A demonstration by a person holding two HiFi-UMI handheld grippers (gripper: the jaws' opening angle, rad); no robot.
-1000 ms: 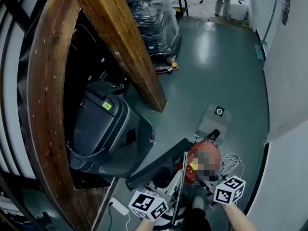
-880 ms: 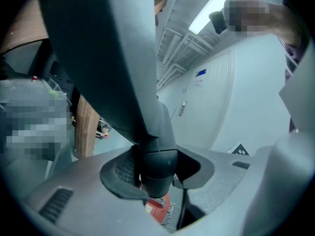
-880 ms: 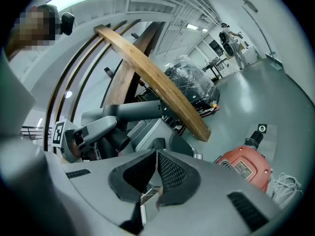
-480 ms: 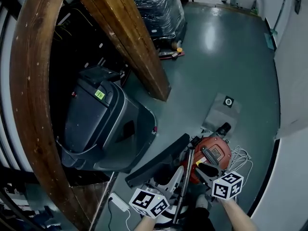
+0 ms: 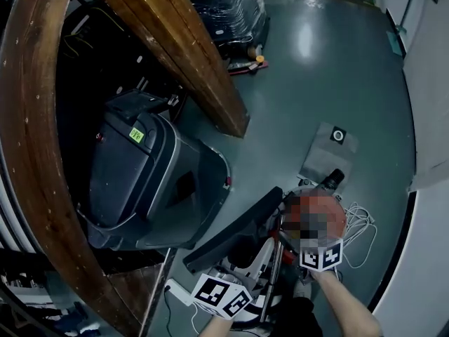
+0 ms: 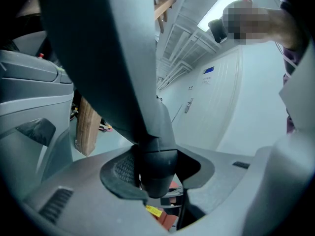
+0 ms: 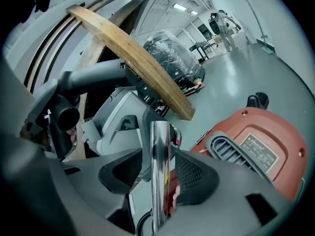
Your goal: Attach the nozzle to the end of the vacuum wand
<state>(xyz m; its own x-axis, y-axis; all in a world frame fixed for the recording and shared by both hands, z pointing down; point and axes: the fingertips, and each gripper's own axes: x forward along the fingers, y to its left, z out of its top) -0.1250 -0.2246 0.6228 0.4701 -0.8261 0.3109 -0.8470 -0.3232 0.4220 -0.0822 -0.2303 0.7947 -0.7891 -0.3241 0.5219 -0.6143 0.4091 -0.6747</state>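
Observation:
The long dark floor nozzle lies slanted just left of the red vacuum canister. My left gripper is shut on the nozzle's dark neck, and its marker cube shows at the bottom of the head view. The chrome wand stands upright between the jaws of my right gripper. Those jaws are opening, and their pads stand a little off the tube on both sides. In the head view the wand runs down beside the right gripper's cube.
A big grey machine stands at the left under a slanting wooden beam. A grey floor plate lies beyond the canister and white cable to its right. A wrapped pallet stands far back, and a white wall at right.
In the head view the right gripper's cube has shifted up and left, closer to the red canister and the wand. The left cube has hardly moved in the picture.

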